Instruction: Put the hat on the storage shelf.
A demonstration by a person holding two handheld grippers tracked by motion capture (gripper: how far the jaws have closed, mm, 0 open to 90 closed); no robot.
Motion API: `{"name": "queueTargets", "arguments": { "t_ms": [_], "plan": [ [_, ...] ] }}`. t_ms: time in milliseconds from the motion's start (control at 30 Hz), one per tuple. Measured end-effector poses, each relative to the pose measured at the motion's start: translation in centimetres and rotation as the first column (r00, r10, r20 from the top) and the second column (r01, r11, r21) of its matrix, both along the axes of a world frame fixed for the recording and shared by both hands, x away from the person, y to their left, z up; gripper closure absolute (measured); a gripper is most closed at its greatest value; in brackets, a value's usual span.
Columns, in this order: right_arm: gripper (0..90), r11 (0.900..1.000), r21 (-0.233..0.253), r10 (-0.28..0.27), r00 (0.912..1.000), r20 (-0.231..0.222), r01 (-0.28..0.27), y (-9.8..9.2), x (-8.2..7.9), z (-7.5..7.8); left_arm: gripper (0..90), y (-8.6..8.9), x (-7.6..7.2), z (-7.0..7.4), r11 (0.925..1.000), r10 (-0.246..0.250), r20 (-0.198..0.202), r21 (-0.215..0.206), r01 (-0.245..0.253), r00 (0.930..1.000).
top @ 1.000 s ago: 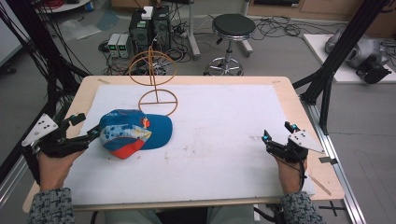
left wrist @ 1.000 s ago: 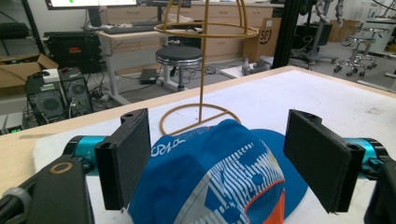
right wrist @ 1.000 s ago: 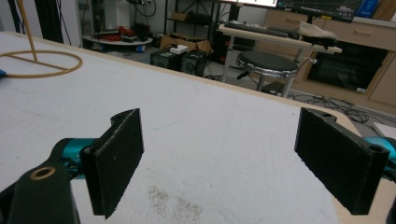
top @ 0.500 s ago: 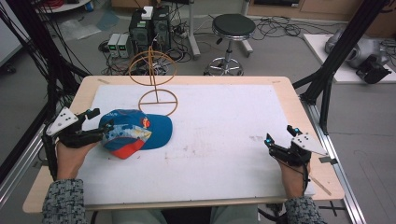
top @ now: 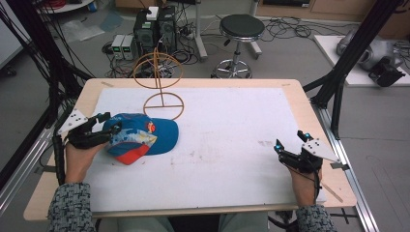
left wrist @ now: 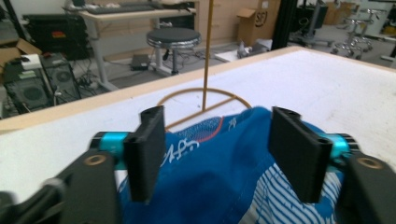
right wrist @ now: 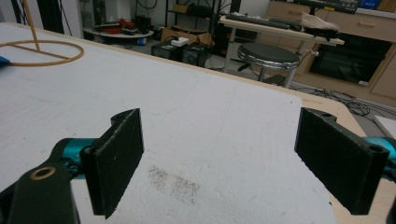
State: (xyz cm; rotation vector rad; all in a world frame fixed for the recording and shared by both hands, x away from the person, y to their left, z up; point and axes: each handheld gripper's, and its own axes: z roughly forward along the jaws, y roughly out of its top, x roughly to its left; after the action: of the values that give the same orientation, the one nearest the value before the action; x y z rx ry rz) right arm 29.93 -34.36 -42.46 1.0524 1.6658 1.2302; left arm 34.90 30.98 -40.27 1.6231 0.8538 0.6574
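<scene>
Blue cap [top: 140,137] lies at tabletop [top: 232,121] left, just in front of wire stand [top: 162,92]. Left claw [top: 109,130] released, jaws straddling its crown, much nearer. Right claw [top: 285,149] released, empty, well apart at right.

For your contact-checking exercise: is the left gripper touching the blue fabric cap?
Cannot tell. In the left gripper view the open left gripper straddles the blue fabric cap, but no contact or gap shows plainly.

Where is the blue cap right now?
High view: the blue cap lies on the table's left side, just in front of the wire stand, with the left tool at its edge.
</scene>
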Motion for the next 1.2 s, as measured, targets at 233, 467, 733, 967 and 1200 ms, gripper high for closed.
{"name": "queueTargets", "arguments": {
  "t_ms": [233, 467, 733, 967, 1200],
  "plan": [
    [14.8, 1.000, -0.008, 0.000, 1.0000, -0.002, 0.000, 0.0, 0.0, 0.0, 48.2, -0.3, 0.2, -0.3, 0.9988, -0.038, -0.031, 0.030, 0.039, 0.9988],
    [14.8, 1.000, -0.008, -0.002, 1.0000, -0.007, 0.002, 0.0, 0.0, 0.0, 73.2, -0.4, 0.0, -0.3, 0.9948, -0.092, -0.026, 0.040, 0.093, 0.9954],
    [14.8, 1.000, -0.008, -0.001, 1.0000, -0.005, 0.001, -0.1, 0.1, 0.0, 88.8, -1.0, -0.3, 0.1, 0.9865, -0.153, -0.008, 0.058, 0.153, 0.9882],
    [14.8, 1.000, 0.002, -0.004, 1.0000, -0.007, 0.004, -0.2, 0.2, -0.1, 89.1, -1.8, -0.7, 2.0, 0.9818, -0.187, 0.033, 0.037, 0.186, 0.9817],
    [14.8, 1.000, 0.023, -0.008, 0.9999, -0.013, 0.008, -0.3, 0.2, -0.1, 89.2, -2.9, -0.7, 3.6, 0.9748, -0.218, 0.048, 0.061, 0.215, 0.9748]
  ]
}}
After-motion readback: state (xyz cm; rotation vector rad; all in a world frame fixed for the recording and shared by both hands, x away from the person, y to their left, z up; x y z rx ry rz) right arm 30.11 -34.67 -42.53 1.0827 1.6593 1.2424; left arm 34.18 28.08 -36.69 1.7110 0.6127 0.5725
